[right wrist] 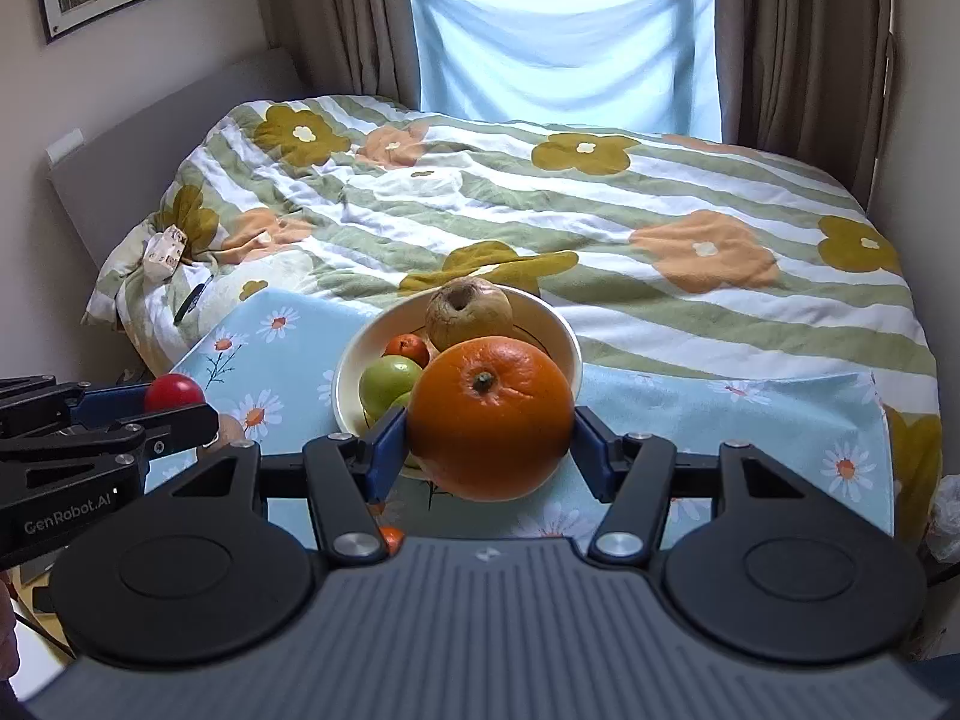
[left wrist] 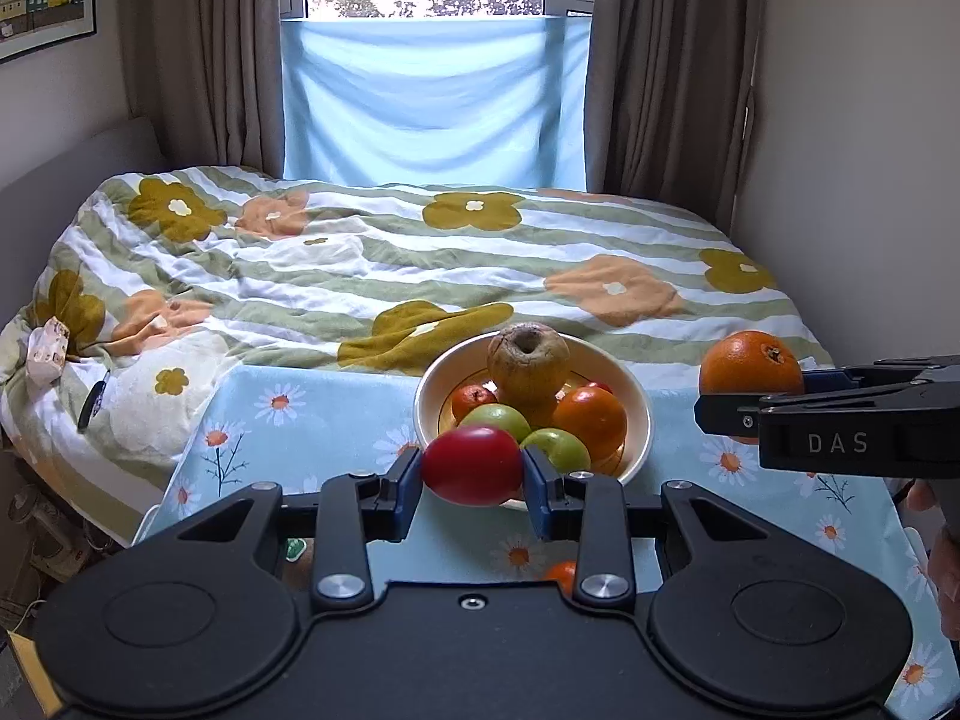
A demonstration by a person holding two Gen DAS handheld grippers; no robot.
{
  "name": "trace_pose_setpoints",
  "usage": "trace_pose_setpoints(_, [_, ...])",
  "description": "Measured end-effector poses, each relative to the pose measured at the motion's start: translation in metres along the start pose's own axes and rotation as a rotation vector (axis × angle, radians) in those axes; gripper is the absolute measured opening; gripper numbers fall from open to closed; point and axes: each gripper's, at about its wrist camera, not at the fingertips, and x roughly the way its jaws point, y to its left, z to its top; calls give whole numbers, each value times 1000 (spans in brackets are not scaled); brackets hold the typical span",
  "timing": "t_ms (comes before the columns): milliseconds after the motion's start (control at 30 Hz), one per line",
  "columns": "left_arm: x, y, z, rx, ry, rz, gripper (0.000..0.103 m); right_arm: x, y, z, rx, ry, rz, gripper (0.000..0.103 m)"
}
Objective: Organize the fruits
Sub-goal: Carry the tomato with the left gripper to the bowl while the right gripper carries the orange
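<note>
My left gripper is shut on a red fruit, held in the air just in front of a cream bowl. The bowl holds a brownish pear-like fruit, two green apples, an orange and a small red-orange fruit. My right gripper is shut on a large orange, raised in front of the same bowl. Each gripper shows in the other's view: the right gripper with its orange at the right, the left gripper with the red fruit at the left.
The bowl stands on a light blue daisy-print cloth over a table pushed against a bed with a flowered duvet. A small orange fruit lies on the cloth beneath my left gripper. Curtains and a window are at the back.
</note>
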Motion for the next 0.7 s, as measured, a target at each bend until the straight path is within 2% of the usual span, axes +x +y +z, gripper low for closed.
trace_pose_setpoints(267, [39, 31, 33, 48, 16, -54, 39, 32, 21, 24, 49, 11, -41, 73])
trace_pose_setpoints(500, [97, 49, 57, 101, 53, -124, 39, 72, 31, 40, 99, 30, -99, 73])
trace_pose_setpoints(700, [144, 49, 66, 174, 92, -174, 39, 104, 33, 43, 139, 61, -145, 73])
